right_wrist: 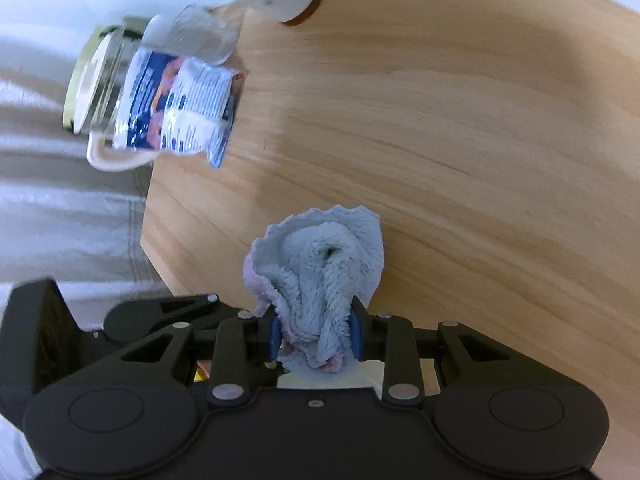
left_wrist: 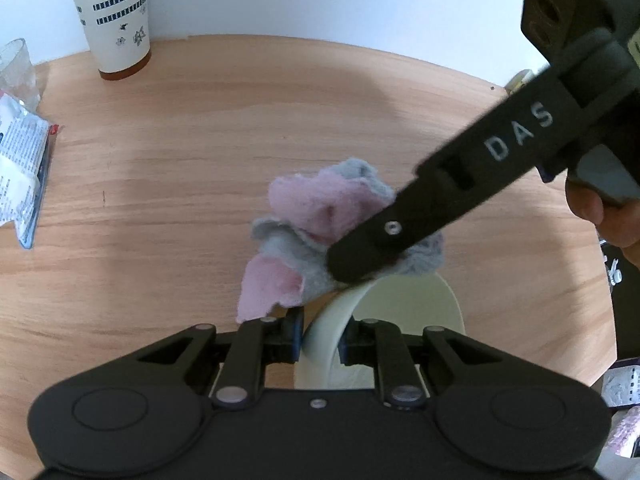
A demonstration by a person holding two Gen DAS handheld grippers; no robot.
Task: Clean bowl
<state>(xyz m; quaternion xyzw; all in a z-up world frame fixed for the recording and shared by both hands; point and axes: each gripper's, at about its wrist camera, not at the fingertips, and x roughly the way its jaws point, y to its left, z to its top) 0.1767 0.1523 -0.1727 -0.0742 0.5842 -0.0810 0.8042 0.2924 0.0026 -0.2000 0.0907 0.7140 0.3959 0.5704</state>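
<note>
A cream bowl (left_wrist: 404,300) stands on edge, tilted, in the left wrist view. My left gripper (left_wrist: 320,340) is shut on its rim. A pink and grey fluffy cloth (left_wrist: 312,216) is bunched at the bowl's upper rim, held by my right gripper (left_wrist: 352,260), which reaches in from the upper right. In the right wrist view my right gripper (right_wrist: 316,340) is shut on the cloth (right_wrist: 320,272), grey side facing out. A sliver of the bowl (right_wrist: 360,378) shows below the cloth. The bowl's inside is mostly hidden.
A round wooden table (left_wrist: 200,160) lies underneath. A tall floral paper cup (left_wrist: 116,20) stands at the far left. A clear glass (right_wrist: 200,36), a jar (right_wrist: 96,80) and a printed packet (right_wrist: 188,108) sit near the table's left edge.
</note>
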